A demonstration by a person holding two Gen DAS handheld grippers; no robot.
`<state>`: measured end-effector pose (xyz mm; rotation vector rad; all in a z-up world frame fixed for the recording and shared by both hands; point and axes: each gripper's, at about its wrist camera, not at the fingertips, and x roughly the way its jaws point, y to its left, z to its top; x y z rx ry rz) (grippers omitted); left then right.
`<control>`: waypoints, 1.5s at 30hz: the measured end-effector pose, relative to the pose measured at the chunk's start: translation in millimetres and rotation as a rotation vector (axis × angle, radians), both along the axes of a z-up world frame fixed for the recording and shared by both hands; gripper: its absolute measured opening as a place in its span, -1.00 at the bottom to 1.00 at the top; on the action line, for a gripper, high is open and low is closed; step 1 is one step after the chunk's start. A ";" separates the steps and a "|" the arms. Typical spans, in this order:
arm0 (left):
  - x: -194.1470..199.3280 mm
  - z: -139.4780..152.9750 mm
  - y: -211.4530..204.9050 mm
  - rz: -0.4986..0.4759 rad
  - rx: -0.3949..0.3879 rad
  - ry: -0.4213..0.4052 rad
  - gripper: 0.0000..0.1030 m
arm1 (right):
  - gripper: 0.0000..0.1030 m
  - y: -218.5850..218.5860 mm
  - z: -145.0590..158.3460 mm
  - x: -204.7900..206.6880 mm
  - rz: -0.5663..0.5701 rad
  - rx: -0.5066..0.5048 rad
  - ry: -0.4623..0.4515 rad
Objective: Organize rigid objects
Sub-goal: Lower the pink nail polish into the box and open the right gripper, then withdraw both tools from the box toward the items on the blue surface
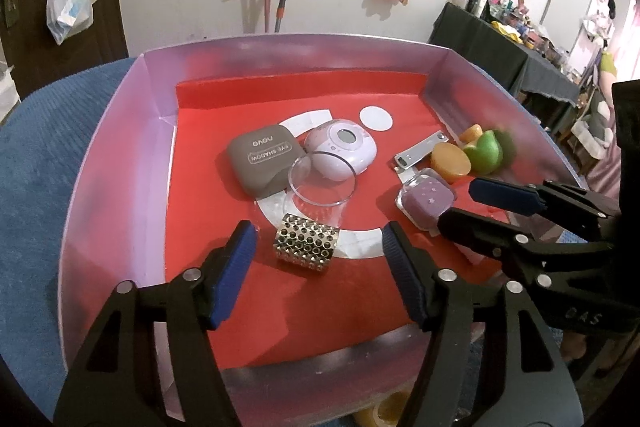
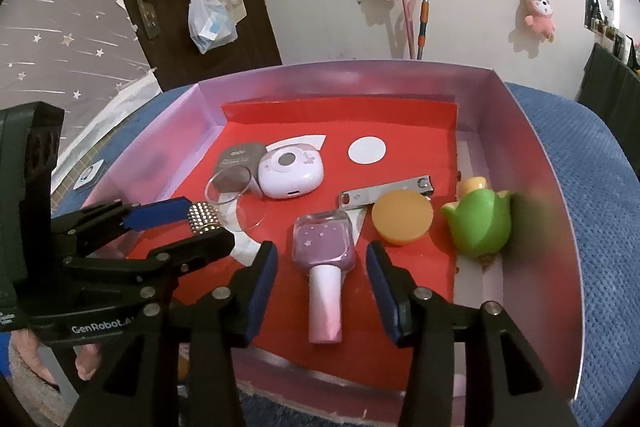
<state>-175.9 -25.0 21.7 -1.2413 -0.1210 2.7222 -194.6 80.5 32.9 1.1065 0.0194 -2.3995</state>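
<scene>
The left gripper (image 1: pixel 316 251) is open, with the studded roll (image 1: pixel 307 242) lying sideways between its fingers, untouched. The right gripper (image 2: pixel 322 277) is open around the bottle (image 2: pixel 325 267), whose white cap points toward the camera. Both lie in the box (image 2: pixel 532 163).

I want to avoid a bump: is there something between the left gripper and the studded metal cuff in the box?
Nothing visible is in the way. The studded cuff lies on the red floor of the box directly between the fingers of the open left gripper, touching neither. The clear round lid lies just beyond it.
</scene>
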 end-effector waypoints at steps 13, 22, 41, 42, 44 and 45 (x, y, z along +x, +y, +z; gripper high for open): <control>16.1 19.0 6.5 0.006 -0.062 0.061 0.41 | 0.31 9.4 20.3 23.5 0.009 -0.038 0.034; 25.4 22.9 3.3 0.020 -0.056 0.072 0.57 | 0.46 14.6 31.4 36.0 0.017 -0.073 0.047; 41.2 30.9 1.8 0.045 -0.080 0.119 1.00 | 0.99 26.9 45.1 54.7 0.015 -0.129 0.081; 42.0 31.1 2.0 0.044 -0.082 0.120 1.00 | 1.00 27.4 45.7 55.6 0.015 -0.131 0.082; 44.0 31.2 2.2 0.044 -0.085 0.123 1.00 | 1.00 27.8 46.8 57.4 0.016 -0.135 0.085; 44.7 31.7 2.3 0.046 -0.086 0.124 1.00 | 1.00 28.1 47.3 58.6 0.018 -0.137 0.087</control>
